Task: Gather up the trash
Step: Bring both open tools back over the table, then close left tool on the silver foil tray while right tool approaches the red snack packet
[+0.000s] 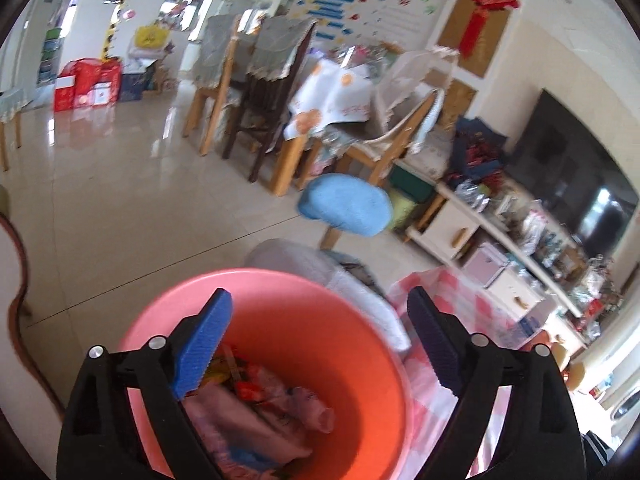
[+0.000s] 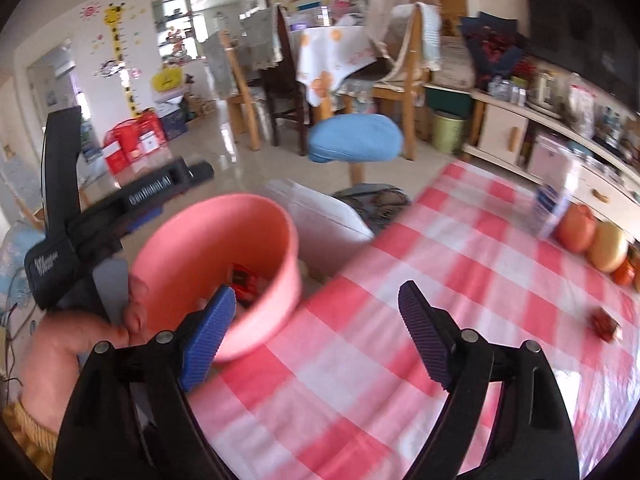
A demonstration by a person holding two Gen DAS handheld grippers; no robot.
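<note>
- Two pairs of tongs are in play, and both stand spread with nothing between their pads: the left tongs (image 1: 320, 320) hang over the mouth of the round pink plastic bucket (image 1: 320, 344), the right tongs (image 2: 316, 320) over the red-and-white checked worktop (image 2: 400, 360).
- Several wrappers (image 1: 256, 400) already lie in the bucket's bottom (pale pink, red and orange pieces, too blurred to name), so part of the collecting looks done.
- Still left, by my reading: one small dark-red crumpled scrap (image 2: 604, 322) on the worktop, well off to the right tongs' right, near the worktop's far edge.
- The round fruit (image 2: 576, 228) and the clear bottle with a blue label (image 2: 554, 200) beyond it may not be trash; I cannot tell.
- The bucket stands upright, its long axis vertical and its mouth facing up, at the worktop's left edge; whether it rests on the cloth or is held there I cannot tell.
- The scrap is too blurred to give an axis.
- A bare hand (image 2: 80, 332) grips the left tool beside the bucket.
</note>
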